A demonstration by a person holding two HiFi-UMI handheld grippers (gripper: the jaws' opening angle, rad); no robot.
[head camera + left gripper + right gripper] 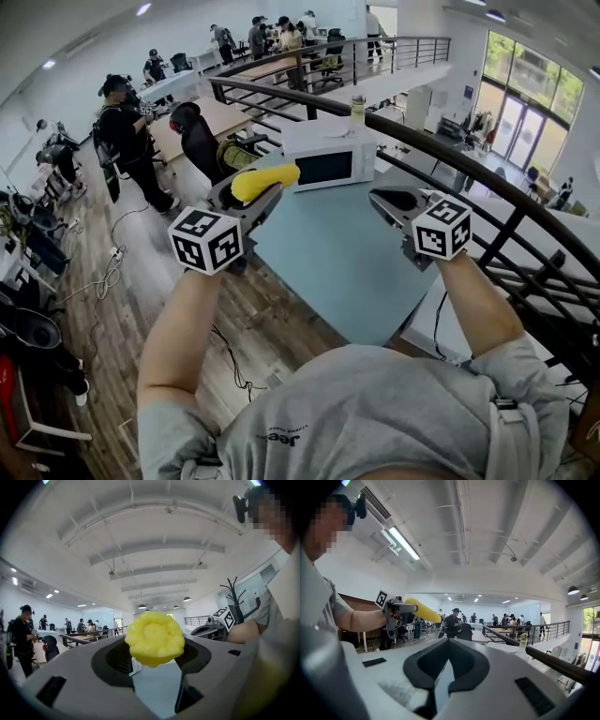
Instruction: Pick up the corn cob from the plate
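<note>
A yellow corn cob (265, 180) is held in the air above the near left corner of the pale blue table (337, 272). My left gripper (270, 191) is shut on it, and the cob sticks out past the jaws. The left gripper view shows the cob's end (154, 638) head-on between the jaws. From the right gripper view the cob (423, 610) appears side-on in the left gripper (401, 607). My right gripper (384, 199) hovers over the table's right side with its jaws together and nothing in them. No plate is in view.
A white microwave (328, 155) stands at the table's far end with a bottle (357, 108) behind it. A dark railing (469, 169) curves along the right of the table. Several people stand on the wooden floor at the left.
</note>
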